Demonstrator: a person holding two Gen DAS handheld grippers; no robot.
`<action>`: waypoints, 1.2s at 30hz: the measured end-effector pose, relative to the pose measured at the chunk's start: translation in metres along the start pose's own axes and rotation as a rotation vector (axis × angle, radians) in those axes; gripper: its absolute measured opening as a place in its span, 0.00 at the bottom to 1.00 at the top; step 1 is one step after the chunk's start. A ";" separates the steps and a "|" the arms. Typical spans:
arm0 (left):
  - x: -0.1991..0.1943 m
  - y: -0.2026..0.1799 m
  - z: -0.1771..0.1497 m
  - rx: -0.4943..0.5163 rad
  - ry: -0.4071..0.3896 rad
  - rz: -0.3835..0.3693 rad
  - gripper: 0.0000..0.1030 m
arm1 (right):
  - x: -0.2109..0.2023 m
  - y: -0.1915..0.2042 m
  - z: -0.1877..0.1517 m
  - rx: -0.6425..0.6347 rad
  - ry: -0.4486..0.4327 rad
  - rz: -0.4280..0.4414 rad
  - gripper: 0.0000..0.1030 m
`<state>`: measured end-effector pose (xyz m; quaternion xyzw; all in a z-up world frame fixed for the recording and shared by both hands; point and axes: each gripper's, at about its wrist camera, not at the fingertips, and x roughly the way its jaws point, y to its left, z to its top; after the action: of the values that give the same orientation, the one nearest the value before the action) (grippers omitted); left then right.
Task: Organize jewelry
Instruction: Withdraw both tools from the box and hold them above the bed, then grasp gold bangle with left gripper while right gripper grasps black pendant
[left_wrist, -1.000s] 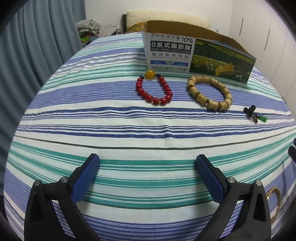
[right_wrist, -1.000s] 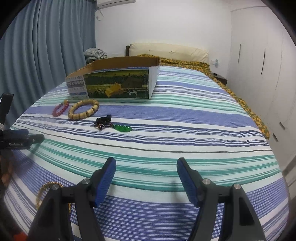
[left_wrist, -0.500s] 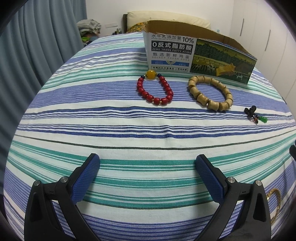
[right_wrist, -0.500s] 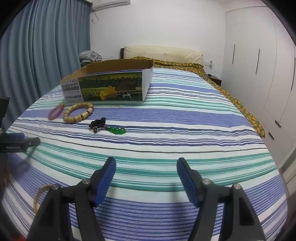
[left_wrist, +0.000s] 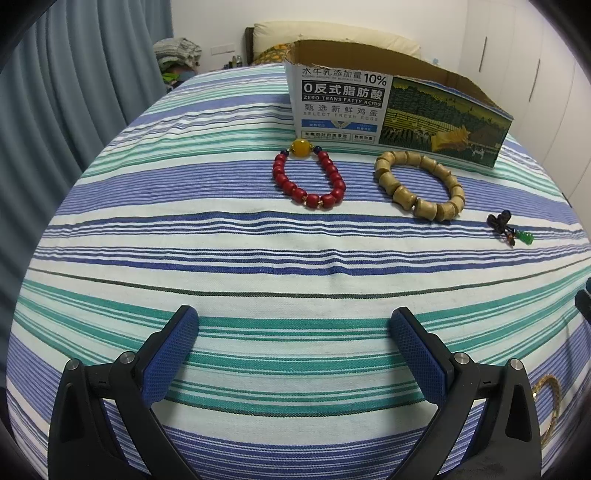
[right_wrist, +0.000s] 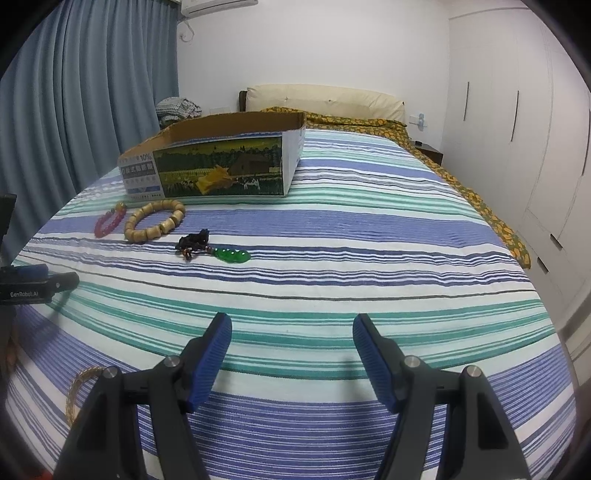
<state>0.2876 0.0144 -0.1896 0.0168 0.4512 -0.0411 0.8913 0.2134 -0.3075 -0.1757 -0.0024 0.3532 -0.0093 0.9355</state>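
Observation:
A red bead bracelet (left_wrist: 309, 180) with a yellow bead and a tan wooden bead bracelet (left_wrist: 419, 184) lie on the striped bed in front of an open cardboard box (left_wrist: 399, 110). A green pendant on a dark cord (left_wrist: 511, 229) lies to their right. A gold bangle (left_wrist: 548, 397) lies near the bed's front. My left gripper (left_wrist: 293, 325) is open and empty, well short of the bracelets. My right gripper (right_wrist: 291, 328) is open and empty, short of the pendant (right_wrist: 232, 255). The right wrist view also shows the box (right_wrist: 221, 162), both bracelets (right_wrist: 155, 220) and the bangle (right_wrist: 75, 391).
The striped bedspread (right_wrist: 369, 229) covers the bed. Blue curtains (right_wrist: 74, 110) hang on the left, white wardrobes (right_wrist: 517, 129) stand on the right, a pillow (right_wrist: 325, 101) lies at the head. The left gripper's body (right_wrist: 33, 284) shows at the right wrist view's left edge.
The right wrist view has tilted up and drifted slightly, so the box and jewelry sit lower and nearer. The left gripper has barely moved. Both grippers stay open.

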 end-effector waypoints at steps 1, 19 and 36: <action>0.000 0.000 0.000 0.000 0.000 0.000 1.00 | 0.000 0.000 0.000 -0.002 0.003 0.001 0.68; 0.000 0.001 0.001 -0.005 0.002 0.002 1.00 | 0.003 0.002 0.000 -0.005 0.011 -0.003 0.68; -0.024 0.002 -0.008 -0.017 -0.027 -0.155 0.99 | 0.004 -0.002 0.000 0.023 0.014 0.042 0.68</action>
<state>0.2668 0.0185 -0.1750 -0.0265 0.4396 -0.1062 0.8915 0.2164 -0.3094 -0.1780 0.0156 0.3597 0.0062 0.9329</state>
